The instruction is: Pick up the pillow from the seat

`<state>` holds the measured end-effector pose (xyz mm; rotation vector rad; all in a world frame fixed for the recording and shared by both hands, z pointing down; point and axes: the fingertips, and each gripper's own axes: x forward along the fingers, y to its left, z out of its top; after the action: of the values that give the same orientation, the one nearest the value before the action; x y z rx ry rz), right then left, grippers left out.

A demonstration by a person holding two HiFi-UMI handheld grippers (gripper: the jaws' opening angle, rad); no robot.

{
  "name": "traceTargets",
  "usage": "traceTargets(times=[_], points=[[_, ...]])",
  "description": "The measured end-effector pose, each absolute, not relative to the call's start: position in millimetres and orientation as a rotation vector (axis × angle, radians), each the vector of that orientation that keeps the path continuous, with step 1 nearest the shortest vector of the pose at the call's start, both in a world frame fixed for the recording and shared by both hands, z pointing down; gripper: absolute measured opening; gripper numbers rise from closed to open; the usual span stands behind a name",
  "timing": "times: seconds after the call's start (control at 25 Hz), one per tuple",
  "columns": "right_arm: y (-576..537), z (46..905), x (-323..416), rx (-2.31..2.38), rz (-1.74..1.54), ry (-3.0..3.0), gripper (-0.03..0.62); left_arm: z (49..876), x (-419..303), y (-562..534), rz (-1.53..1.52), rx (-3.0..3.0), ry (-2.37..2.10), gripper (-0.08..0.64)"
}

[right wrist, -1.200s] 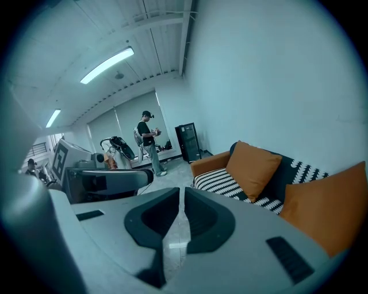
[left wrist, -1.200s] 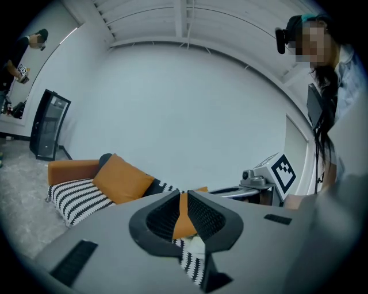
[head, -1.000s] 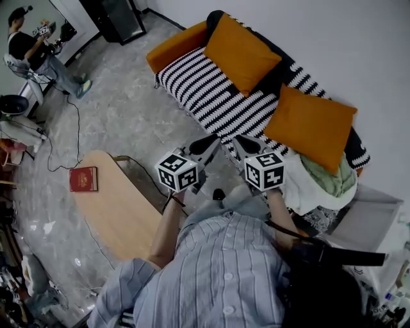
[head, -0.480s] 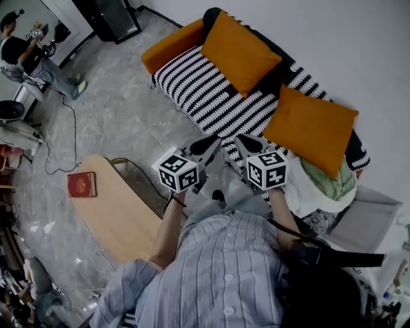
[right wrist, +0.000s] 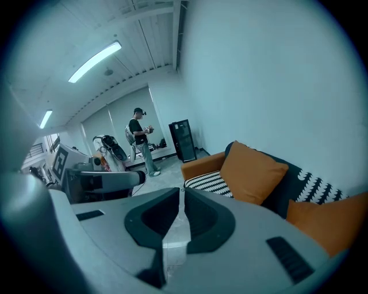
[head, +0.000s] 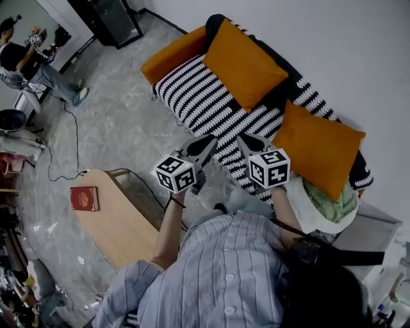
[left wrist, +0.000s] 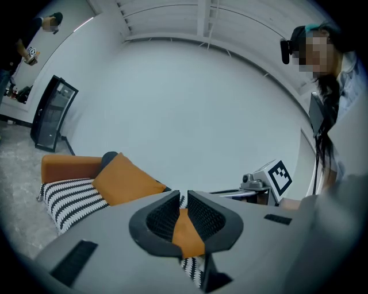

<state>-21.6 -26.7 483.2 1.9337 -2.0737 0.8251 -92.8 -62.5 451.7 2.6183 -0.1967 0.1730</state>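
Note:
Two orange pillows lean on the back of a black-and-white striped sofa (head: 198,96): one at the left (head: 243,56), one at the right (head: 318,148). My left gripper (head: 208,142) and right gripper (head: 246,139) hover side by side over the seat's front edge, both shut and holding nothing. In the left gripper view the shut jaws (left wrist: 182,193) point at the sofa, with the left pillow (left wrist: 126,178) up left of them. In the right gripper view the shut gripper (right wrist: 181,189) is aimed past the left pillow (right wrist: 253,172); the right pillow (right wrist: 330,221) sits at the lower right.
A wooden table (head: 122,211) with a red book (head: 84,198) stands at my left. A green-and-white bundle (head: 327,202) lies at the sofa's right end. A person (head: 25,54) stands far off at the top left, near a black cabinet (head: 115,19). Cables trail on the floor.
Both grippers have edged forward toward the sofa's front edge and their jaws show more. They stay shut and empty.

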Motion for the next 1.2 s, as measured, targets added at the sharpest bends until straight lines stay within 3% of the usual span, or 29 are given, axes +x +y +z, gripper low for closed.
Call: traceTargets(times=[0.6,1.2], points=[[-116,502,77,1.957,0.925,-2.071,0.037,456,-1,-154,0.243,2.615,-0.212,0.034],[-111,525,151,2.109,1.043,-1.96,0.038,469,65,-144,0.395,2.628,-0.076,0.034]])
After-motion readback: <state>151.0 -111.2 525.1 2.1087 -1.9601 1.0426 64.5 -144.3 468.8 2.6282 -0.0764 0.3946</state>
